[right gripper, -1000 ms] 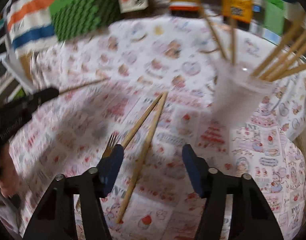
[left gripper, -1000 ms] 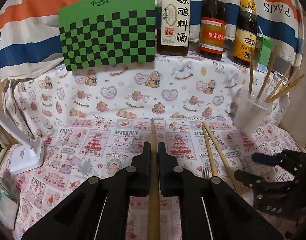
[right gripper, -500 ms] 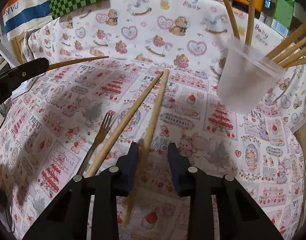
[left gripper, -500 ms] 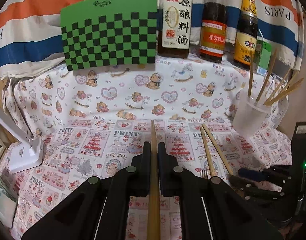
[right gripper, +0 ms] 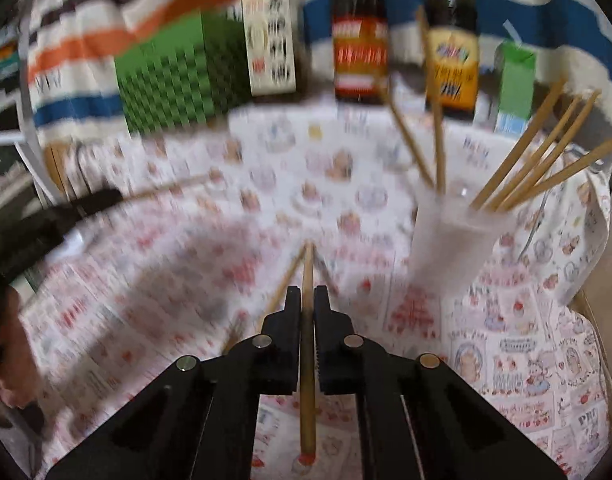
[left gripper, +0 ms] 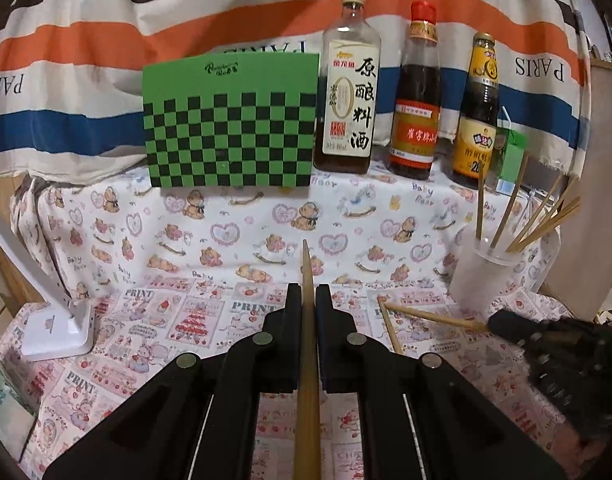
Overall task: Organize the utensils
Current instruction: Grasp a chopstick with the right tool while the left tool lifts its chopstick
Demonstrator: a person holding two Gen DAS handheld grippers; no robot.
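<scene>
My left gripper is shut on a wooden chopstick that points forward above the printed cloth. My right gripper is shut on another chopstick, lifted off the cloth; it shows at the right of the left wrist view. A further chopstick lies on the cloth just left of it and also shows in the left wrist view. A translucent cup holding several chopsticks stands at the right, also in the right wrist view. The right wrist view is blurred.
Three sauce bottles and a green checkered board stand along the back. A small green carton is behind the cup. A white lamp base sits at the left. The striped cloth hangs behind.
My right gripper has shut on one of the two chopsticks and lifted it off the cloth, swinging up and toward the cup. My left gripper has risen slightly, still holding its chopstick.
</scene>
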